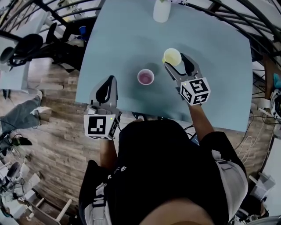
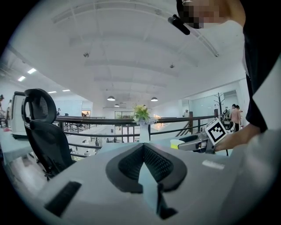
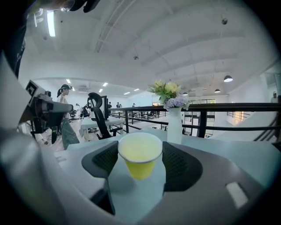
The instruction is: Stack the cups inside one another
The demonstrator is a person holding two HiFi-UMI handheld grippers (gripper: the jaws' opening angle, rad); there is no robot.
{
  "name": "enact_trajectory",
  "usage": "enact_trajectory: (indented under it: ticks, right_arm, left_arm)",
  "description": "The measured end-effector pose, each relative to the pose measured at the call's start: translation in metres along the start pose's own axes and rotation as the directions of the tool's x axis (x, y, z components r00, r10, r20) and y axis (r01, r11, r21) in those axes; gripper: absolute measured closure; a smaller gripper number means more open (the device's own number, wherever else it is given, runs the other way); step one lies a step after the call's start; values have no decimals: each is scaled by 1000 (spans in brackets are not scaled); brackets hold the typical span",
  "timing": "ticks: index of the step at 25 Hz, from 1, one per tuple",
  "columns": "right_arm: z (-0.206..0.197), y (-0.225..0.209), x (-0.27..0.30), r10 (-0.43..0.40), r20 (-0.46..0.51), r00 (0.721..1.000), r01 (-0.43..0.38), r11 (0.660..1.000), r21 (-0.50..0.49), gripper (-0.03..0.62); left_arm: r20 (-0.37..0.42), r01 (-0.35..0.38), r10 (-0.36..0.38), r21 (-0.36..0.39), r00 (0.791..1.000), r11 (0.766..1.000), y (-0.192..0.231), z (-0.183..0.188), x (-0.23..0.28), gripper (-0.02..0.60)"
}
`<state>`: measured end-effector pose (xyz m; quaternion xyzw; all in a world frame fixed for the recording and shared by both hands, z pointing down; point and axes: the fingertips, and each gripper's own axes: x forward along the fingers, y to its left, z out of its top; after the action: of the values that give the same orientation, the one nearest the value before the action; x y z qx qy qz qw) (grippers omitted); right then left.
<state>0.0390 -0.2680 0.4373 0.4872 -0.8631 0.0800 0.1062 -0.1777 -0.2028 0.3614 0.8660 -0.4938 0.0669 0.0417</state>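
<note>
A pink cup (image 1: 145, 77) stands upright on the light blue table (image 1: 215, 96), near its middle. To its right, a yellow cup (image 1: 172, 56) hangs above the table, upright, with my right gripper (image 1: 176, 62) shut on it. In the right gripper view the yellow cup (image 3: 139, 157) sits between the two dark pads (image 3: 103, 161), its rim touching both. My left gripper (image 1: 110, 84) hovers over the table's near edge, left of the pink cup. Its jaws meet at the tips with nothing between them (image 2: 142, 147). The left gripper view catches the yellow cup (image 2: 174, 143) at the far right.
A white vase with flowers (image 1: 161, 11) stands at the table's far edge, also seen as the vase (image 3: 174, 125) ahead of the right gripper. Black office chairs (image 1: 26, 46) and a railing lie left of the table. A person's legs (image 1: 22, 114) show on the wooden floor at left.
</note>
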Motion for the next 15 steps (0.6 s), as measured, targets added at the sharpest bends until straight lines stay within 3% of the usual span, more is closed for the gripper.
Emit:
enact_trajectory:
  ticks: [15]
  right_arm:
    - [23,76,-4,186,27,982,-187,982,23,267]
  left_arm:
    - [-4,-10,10,-30,1000,999,10,-10,-3,595]
